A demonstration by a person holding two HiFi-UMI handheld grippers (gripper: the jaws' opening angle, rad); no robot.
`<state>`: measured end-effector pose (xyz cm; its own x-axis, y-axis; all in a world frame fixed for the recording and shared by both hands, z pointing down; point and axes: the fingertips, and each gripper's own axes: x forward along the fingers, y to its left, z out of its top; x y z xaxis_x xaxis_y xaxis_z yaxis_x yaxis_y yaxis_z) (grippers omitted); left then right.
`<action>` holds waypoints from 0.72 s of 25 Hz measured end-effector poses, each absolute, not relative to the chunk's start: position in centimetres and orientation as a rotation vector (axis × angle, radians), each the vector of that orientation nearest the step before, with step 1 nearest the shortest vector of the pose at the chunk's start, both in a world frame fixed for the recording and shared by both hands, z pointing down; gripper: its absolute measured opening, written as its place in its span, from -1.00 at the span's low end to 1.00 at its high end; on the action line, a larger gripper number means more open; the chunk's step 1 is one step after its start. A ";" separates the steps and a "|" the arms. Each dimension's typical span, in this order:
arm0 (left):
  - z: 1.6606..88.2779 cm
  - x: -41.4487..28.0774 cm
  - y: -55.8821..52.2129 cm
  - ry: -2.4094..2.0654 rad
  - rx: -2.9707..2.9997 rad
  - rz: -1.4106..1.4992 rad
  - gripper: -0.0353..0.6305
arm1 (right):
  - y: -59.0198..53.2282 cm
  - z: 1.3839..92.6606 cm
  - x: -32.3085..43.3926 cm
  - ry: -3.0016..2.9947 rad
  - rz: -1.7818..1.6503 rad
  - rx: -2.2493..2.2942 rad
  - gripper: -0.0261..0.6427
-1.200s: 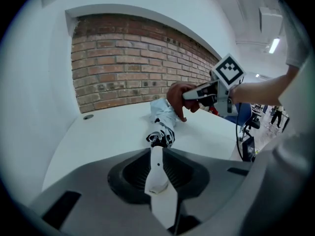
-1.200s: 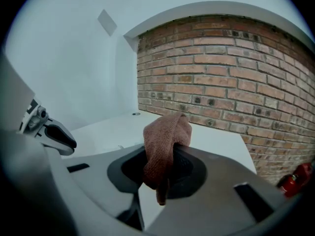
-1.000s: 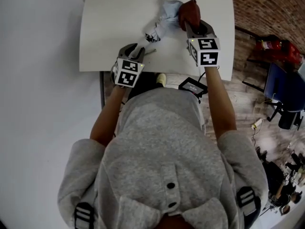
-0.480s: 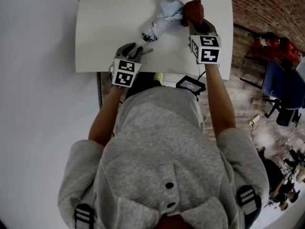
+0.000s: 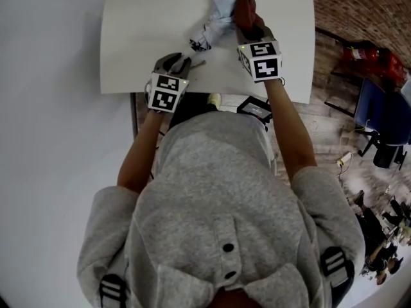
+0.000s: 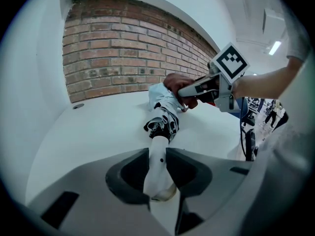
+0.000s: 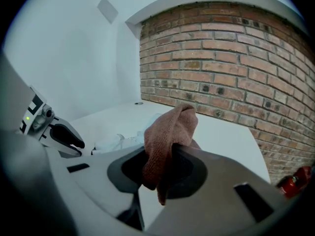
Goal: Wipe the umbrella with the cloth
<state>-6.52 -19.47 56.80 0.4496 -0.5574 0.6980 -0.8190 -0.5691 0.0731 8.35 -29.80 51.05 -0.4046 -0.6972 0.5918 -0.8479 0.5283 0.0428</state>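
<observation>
Head view: left gripper [image 5: 182,61] clamped on umbrella [image 5: 212,31] handle, likely to steady it; right gripper [image 5: 255,27] pinching cloth [image 5: 244,8] against canopy.

Left claw [image 5: 183,61] clamped tight near the body, right claw [image 5: 255,29] clamped tight farther forward, both arms extended

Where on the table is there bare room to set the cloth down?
Widest bare patch: the table left of the umbrella, out to its left edge. A narrower strip lies between the right gripper and the table's right edge. Crowded in the middle: umbrella, cloth, left gripper on the handle.
</observation>
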 end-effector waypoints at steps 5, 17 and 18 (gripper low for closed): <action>57.0 -6.6 -19.5 -1.160 2.303 0.895 -0.55 | -29.2 51.5 7.3 -2.234 0.360 1.214 -0.68; 57.0 -6.5 -19.6 -1.157 2.302 0.895 -0.55 | -27.8 52.7 5.5 -2.244 0.384 1.152 -0.68; 57.0 -6.6 -19.5 -1.158 2.302 0.896 -0.55 | -27.7 52.8 5.4 -2.245 0.386 1.149 -0.68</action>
